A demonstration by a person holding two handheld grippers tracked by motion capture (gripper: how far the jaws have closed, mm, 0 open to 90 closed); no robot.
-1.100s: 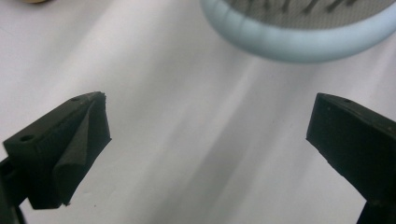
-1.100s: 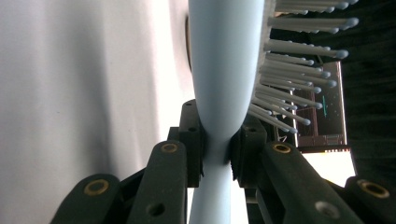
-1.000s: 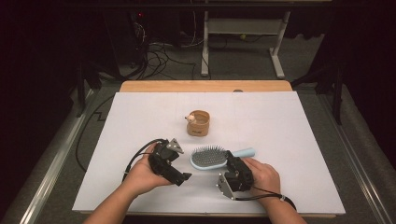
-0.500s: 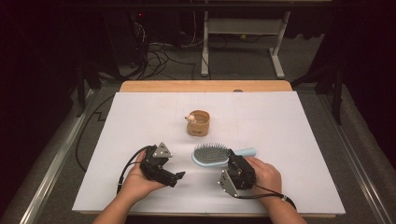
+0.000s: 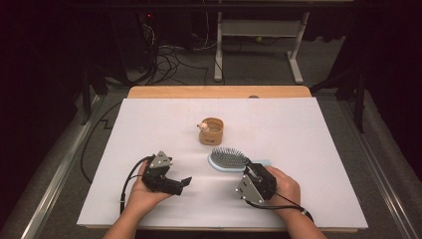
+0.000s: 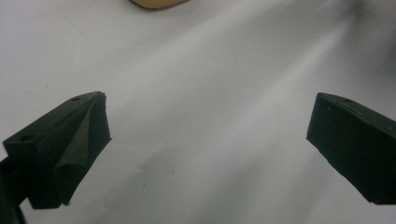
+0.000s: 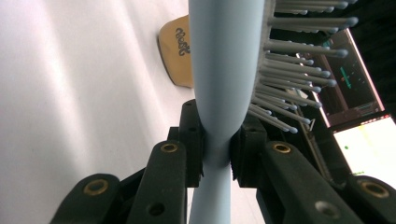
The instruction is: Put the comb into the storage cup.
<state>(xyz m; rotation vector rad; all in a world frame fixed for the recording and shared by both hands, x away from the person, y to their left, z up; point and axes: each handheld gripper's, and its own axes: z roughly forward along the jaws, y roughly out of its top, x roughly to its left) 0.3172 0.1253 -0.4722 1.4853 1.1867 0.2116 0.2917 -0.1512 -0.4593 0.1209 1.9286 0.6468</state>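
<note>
A light blue hairbrush (image 5: 230,161) with grey bristles lies at the middle of the white table, bristles up. My right gripper (image 5: 253,175) is shut on its handle; in the right gripper view both pads (image 7: 194,140) squeeze the narrow neck of the hairbrush (image 7: 224,74). A small tan wooden cup (image 5: 211,131) with a little figure on its rim stands just behind the brush, and its side (image 7: 177,51) is seen past the brush. My left gripper (image 5: 185,182) rests low over bare table at the left, open, with its fingertips (image 6: 79,140) wide apart and nothing between them.
The white sheet (image 5: 308,144) covers most of the table, with a wooden strip (image 5: 219,92) along its far edge. Cables and a white metal frame (image 5: 259,30) stand on the dark floor beyond. A bright screen (image 7: 369,140) is seen in the right gripper view.
My left gripper has drawn back toward the front edge and sunk closer to the table. The right gripper and the brush have stayed put.
</note>
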